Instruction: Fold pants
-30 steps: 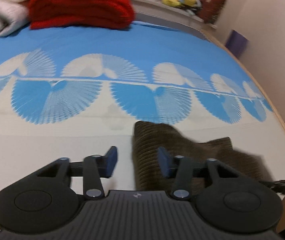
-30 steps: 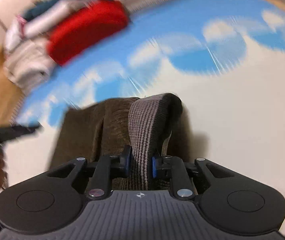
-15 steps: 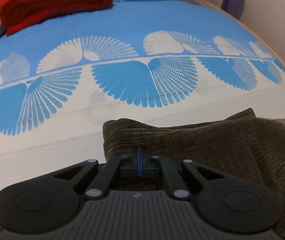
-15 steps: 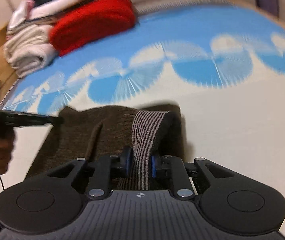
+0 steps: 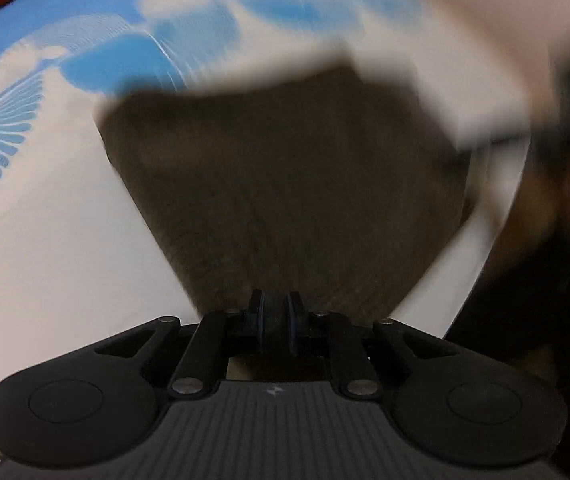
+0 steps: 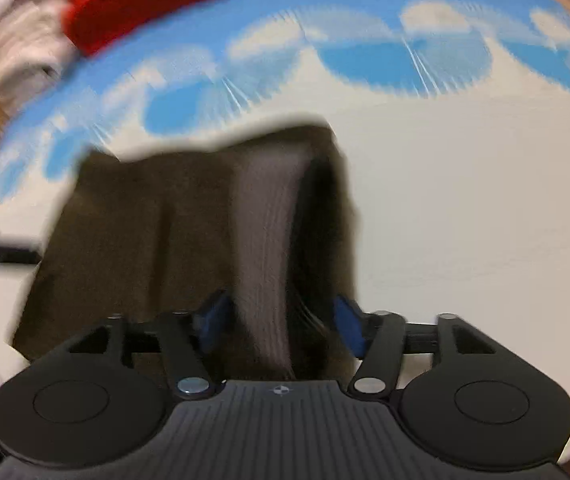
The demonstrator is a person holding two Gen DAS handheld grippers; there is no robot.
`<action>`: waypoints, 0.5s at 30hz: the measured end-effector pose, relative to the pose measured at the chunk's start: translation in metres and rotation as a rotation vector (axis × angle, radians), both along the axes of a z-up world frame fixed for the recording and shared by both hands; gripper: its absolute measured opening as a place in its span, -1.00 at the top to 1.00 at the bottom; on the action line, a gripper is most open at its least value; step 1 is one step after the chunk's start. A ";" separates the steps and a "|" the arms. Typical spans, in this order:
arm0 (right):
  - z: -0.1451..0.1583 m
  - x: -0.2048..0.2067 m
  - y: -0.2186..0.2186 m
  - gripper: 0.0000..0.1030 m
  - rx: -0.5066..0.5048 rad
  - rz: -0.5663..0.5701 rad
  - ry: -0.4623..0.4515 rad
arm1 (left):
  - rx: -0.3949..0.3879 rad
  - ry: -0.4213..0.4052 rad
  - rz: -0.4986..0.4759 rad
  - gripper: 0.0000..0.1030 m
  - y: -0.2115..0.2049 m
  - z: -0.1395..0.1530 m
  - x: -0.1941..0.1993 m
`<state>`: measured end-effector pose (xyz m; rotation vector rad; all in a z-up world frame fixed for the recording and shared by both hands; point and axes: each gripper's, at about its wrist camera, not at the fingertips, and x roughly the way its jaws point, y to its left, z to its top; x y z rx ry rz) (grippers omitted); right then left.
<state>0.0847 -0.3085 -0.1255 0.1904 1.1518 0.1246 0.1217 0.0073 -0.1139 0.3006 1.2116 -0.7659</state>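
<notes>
The brown corduroy pants (image 6: 173,240) lie bunched on the bed (image 6: 485,220) — soft, limp, best taken by the ribbed waistband (image 6: 269,248). The left gripper (image 5: 275,322) pinches a fold, jaws easing apart; the right gripper (image 6: 281,320) jaws are opening around the waistband.

The brown corduroy pants (image 6: 157,240), folded into a compact bundle, lie on the cream part of a blue-patterned bedspread, their grey ribbed waistband (image 6: 269,240) at the bundle's 3 o'clock edge, running toward 6 o'clock.
</notes>
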 end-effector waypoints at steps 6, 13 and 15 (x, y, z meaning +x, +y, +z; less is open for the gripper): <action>-0.008 0.009 0.000 -0.76 0.072 -0.060 0.025 | -0.071 -0.026 0.210 -0.38 0.021 0.017 0.017; -0.028 0.031 0.002 -0.95 0.131 -0.115 0.088 | -0.082 0.068 0.438 -0.76 0.027 -0.007 0.054; -0.034 0.036 0.001 -0.95 0.160 -0.125 0.106 | -0.057 0.078 0.444 -0.76 0.022 -0.017 0.064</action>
